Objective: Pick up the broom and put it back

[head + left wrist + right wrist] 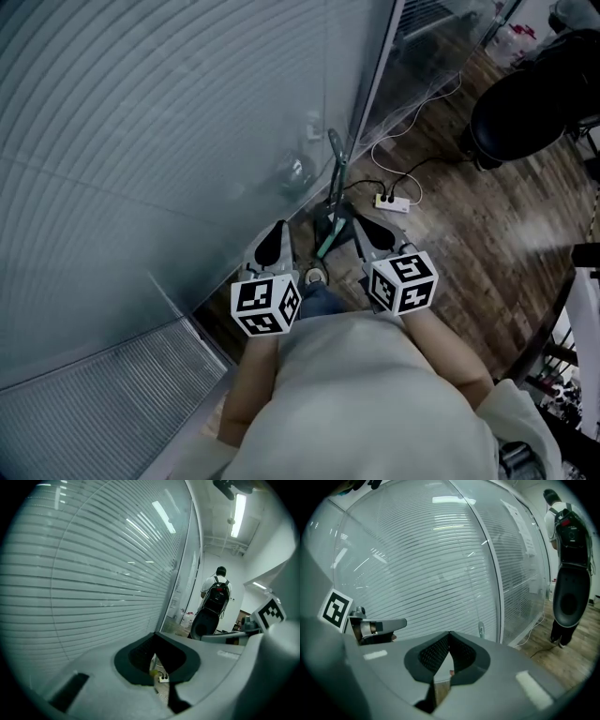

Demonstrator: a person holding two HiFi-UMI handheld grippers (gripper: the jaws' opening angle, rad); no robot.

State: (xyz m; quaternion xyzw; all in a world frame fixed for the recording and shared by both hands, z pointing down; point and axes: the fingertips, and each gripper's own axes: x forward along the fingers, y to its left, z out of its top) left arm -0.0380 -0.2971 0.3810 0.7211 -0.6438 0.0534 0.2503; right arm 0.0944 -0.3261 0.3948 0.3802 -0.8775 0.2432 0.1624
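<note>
against the glass wall with horizontal slatted blinds point(141, 141) stands the green-handled broom point(335, 192), its foot on the dark wood-plank floor point(487, 234), just ahead of both grippers and touched by neither. the left gripper point(279, 228) and right gripper point(359, 223) point toward it, each with jaws closed on nothing (both gripper views show them meeting). a white power strip point(394, 202) lies near the broom.

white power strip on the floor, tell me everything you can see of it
The white plastic power strip is a short rectangular bar lying flat on the dark wooden floor, near the foot of the frosted glass wall. Two black plugs sit in it, black cables lead away, and a white cord loops beside it.
</note>
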